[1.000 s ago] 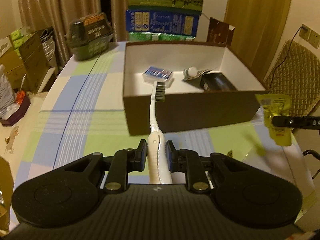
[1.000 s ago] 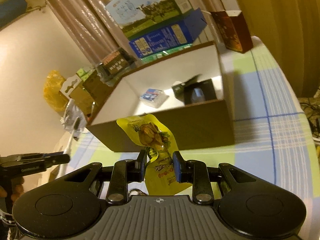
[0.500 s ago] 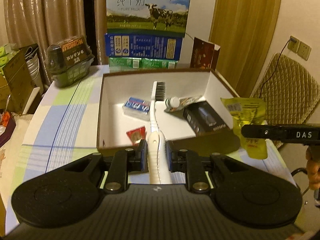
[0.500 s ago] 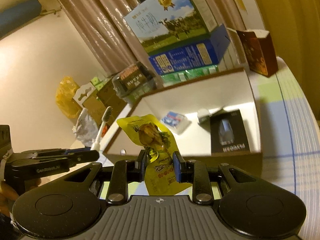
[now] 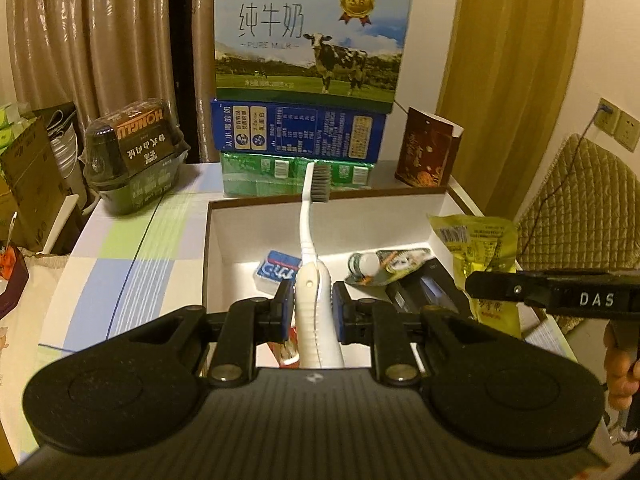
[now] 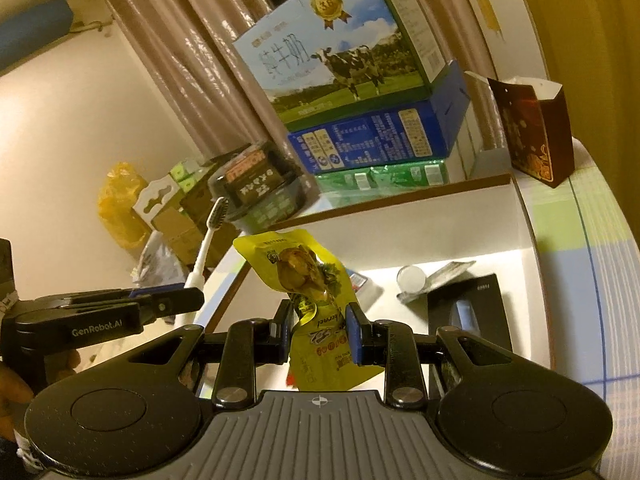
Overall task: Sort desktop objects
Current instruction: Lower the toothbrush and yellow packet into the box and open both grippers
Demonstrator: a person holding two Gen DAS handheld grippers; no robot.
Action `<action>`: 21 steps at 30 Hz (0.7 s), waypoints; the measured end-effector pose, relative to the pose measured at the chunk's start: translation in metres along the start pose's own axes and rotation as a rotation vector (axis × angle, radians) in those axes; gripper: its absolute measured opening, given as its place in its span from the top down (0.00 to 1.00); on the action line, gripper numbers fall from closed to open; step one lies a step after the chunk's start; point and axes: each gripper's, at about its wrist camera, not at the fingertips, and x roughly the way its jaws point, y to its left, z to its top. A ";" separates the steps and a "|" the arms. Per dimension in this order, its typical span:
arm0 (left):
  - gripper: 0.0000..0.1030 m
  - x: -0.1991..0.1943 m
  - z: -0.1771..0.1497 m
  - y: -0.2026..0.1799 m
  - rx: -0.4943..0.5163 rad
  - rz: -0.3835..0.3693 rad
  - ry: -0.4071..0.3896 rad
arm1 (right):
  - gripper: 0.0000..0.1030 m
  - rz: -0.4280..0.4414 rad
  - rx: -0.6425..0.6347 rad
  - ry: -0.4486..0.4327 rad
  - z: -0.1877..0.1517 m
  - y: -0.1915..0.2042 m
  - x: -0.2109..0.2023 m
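Note:
My left gripper (image 5: 313,307) is shut on the handle of a white toothbrush (image 5: 308,236), whose grey bristles point away over the open cardboard box (image 5: 320,216). My right gripper (image 6: 318,330) is shut on a yellow snack packet (image 6: 298,270), held above the same box (image 6: 520,216). In the left wrist view that packet (image 5: 476,240) hangs at the right, gripped by the right gripper (image 5: 474,286). In the right wrist view the left gripper (image 6: 196,300) and toothbrush (image 6: 208,236) show at the left. Inside the box lie a blue-white small packet (image 5: 276,270), a tube (image 5: 384,266) and a black box (image 6: 468,312).
Stacked milk cartons (image 5: 312,36) and a green pack stand behind the box. A dark wrapped tub (image 5: 134,156) sits at the table's back left, a brown paper bag (image 5: 430,152) at back right. A quilted chair (image 5: 580,216) stands right of the table. A hand (image 5: 620,368) holds the right gripper.
Both grippers moved forward and up, from in front of the box to over its inside, carrying the toothbrush and the yellow packet. Both grips held.

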 end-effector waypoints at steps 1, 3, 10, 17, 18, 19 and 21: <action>0.84 0.004 0.003 0.002 0.000 0.004 0.001 | 0.76 -0.003 0.002 0.002 0.002 -0.001 0.004; 0.84 0.014 0.008 0.005 -0.001 0.010 0.008 | 0.76 -0.011 0.004 0.009 0.005 -0.003 0.014; 0.84 0.052 0.016 0.016 -0.016 0.015 0.063 | 0.76 -0.045 0.013 0.057 0.009 -0.011 0.050; 0.84 0.089 0.015 0.023 -0.016 0.029 0.135 | 0.76 -0.093 0.008 0.110 0.012 -0.019 0.084; 0.84 0.095 0.015 0.024 -0.018 0.031 0.147 | 0.76 -0.098 0.007 0.118 0.012 -0.021 0.089; 0.84 0.100 0.015 0.025 -0.020 0.034 0.157 | 0.76 -0.103 0.007 0.125 0.012 -0.022 0.093; 0.84 0.110 0.014 0.028 -0.023 0.040 0.179 | 0.76 -0.112 0.006 0.139 0.012 -0.025 0.101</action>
